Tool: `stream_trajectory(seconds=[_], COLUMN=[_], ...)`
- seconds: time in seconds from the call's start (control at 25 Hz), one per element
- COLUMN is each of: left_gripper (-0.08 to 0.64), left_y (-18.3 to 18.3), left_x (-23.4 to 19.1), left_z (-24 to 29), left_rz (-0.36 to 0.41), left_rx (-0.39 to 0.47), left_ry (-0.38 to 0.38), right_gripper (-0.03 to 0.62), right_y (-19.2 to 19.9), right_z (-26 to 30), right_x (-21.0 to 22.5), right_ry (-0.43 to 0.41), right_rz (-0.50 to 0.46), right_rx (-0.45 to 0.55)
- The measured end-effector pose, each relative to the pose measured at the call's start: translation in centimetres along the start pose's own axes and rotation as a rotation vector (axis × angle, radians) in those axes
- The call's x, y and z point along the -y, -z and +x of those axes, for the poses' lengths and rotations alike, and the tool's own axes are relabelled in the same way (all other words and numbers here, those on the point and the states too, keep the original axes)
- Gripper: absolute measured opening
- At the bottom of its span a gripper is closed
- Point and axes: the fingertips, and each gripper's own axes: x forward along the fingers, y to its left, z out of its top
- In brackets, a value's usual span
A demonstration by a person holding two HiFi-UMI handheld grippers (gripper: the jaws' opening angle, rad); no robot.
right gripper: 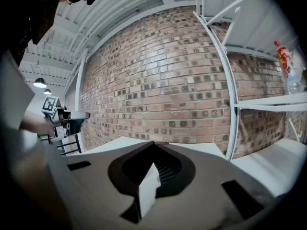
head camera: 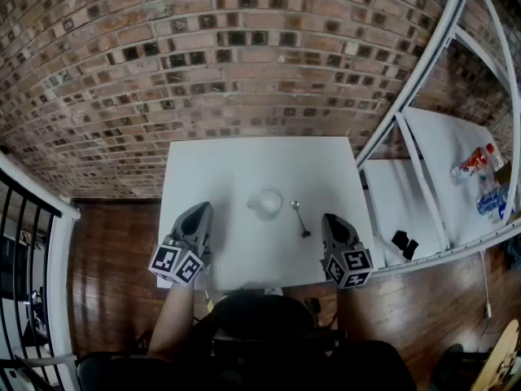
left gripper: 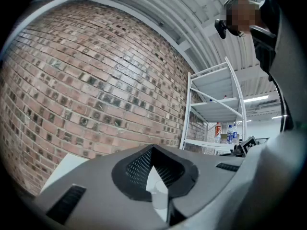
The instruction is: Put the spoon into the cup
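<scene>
As we look down in the head view, a white worktop (head camera: 220, 169) stands against a brick wall (head camera: 163, 55), with a white shelf rack (head camera: 423, 149) on the right. A white cup (head camera: 266, 203) stands upright near the middle, its mouth open to take what goes in. The spoon (head camera: 300, 218) lies flat on the worktop just to the right of the cup, apart from it, with its handle towards us. The left claw (head camera: 203, 210) and the right claw (head camera: 329, 217) wait at the near edge, one on each side. The spoon is nearer the right claw, so we judge that claw will fetch it.

Through the left gripper view, the jaws meet at their tips and hold nothing. The cup shows beyond them through the gap below the tips.

Through the right gripper view, the jaws are pressed together and empty, and only bare worktop shows in the gap. No grasp has begun.
</scene>
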Motion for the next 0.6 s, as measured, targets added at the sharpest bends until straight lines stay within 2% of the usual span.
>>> stream_trajectory(seconds=[0.16,0.28,0.6], left_gripper=[0.003,0.003,0.003], left_y=[1.1,2.4,5.2], left_x=[0.6,-0.1,-1.6], left_z=[0.9,0.8,-0.9], left_rz=[0.002,-0.008,-0.043], left_rx=[-0.028,-0.059,-0.149], left_ry=[0.014,-0.006,-0.053], right_gripper=[0.005,0.005,0.006], right_y=[2.8,5.5,9.9], right_z=[0.9,1.8,3.7], right_x=[1.3,1.6,1.5], right_ry=[0.012,0.000,-0.035], right_rz=[-0.041,-0.061,-0.045], right_rx=[-0.122,-0.221,-0.326])
